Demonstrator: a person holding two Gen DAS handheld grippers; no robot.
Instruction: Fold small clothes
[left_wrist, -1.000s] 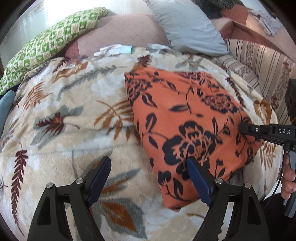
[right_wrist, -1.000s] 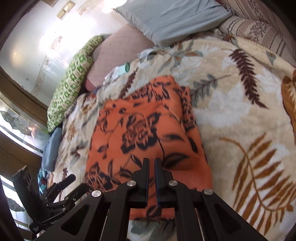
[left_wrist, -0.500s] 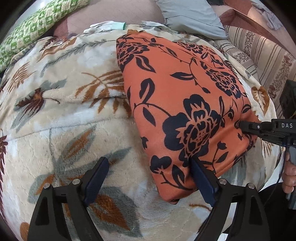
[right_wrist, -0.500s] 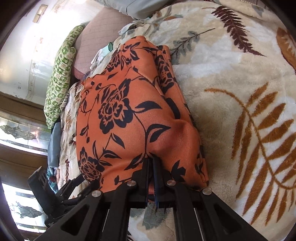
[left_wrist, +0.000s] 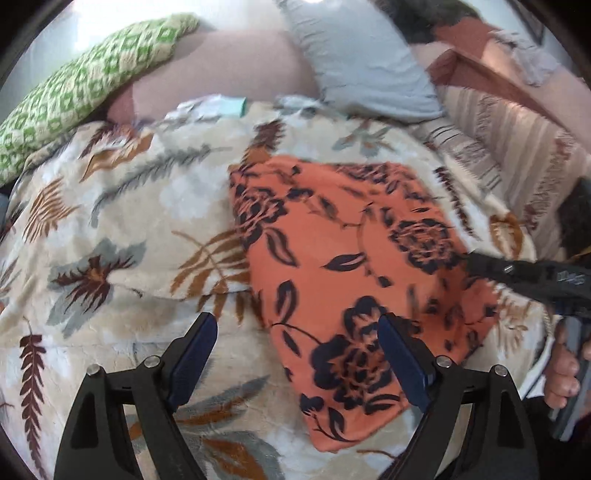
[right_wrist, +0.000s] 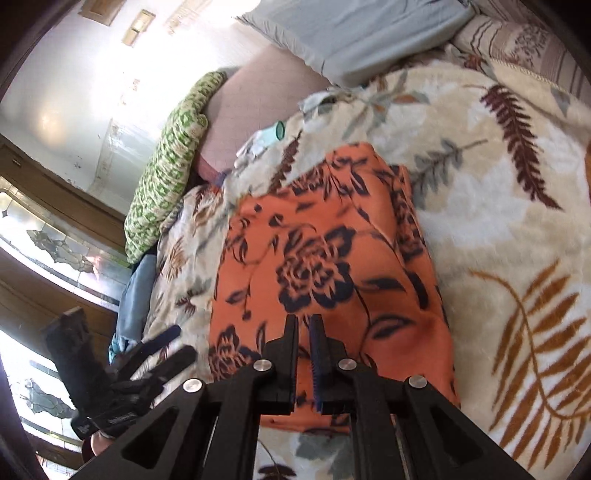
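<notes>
One folded orange cloth (left_wrist: 354, 266) with a dark flower print lies on the bed, on a cream blanket (left_wrist: 122, 229) patterned with brown and grey leaves; it is the only garment laid out there. Two claws are in view. The left claw (left_wrist: 297, 354) stands wide open above the blanket, its blue pads (left_wrist: 194, 350) apart with nothing between them, the right-hand pad over the near edge of the cloth. The right claw (right_wrist: 303, 350) has its jaws almost together, a narrow slit left between them, hovering over the near end of the cloth; no fabric shows in the slit. In the right wrist view the cloth's long axis runs away from the camera toward the head of the bed, and its near short edge lies under the claw. In the left wrist view it runs slantwise, from lower right to upper left. At the head of the bed there are one green-and-white patterned pillow (left_wrist: 85, 81), one pink cushion (left_wrist: 236, 70) and one grey pillow (left_wrist: 354, 62). A striped cover (left_wrist: 513, 147) lies to the right. A pale wall and leaded glass panels (right_wrist: 55, 243) show beyond the bed.
</notes>
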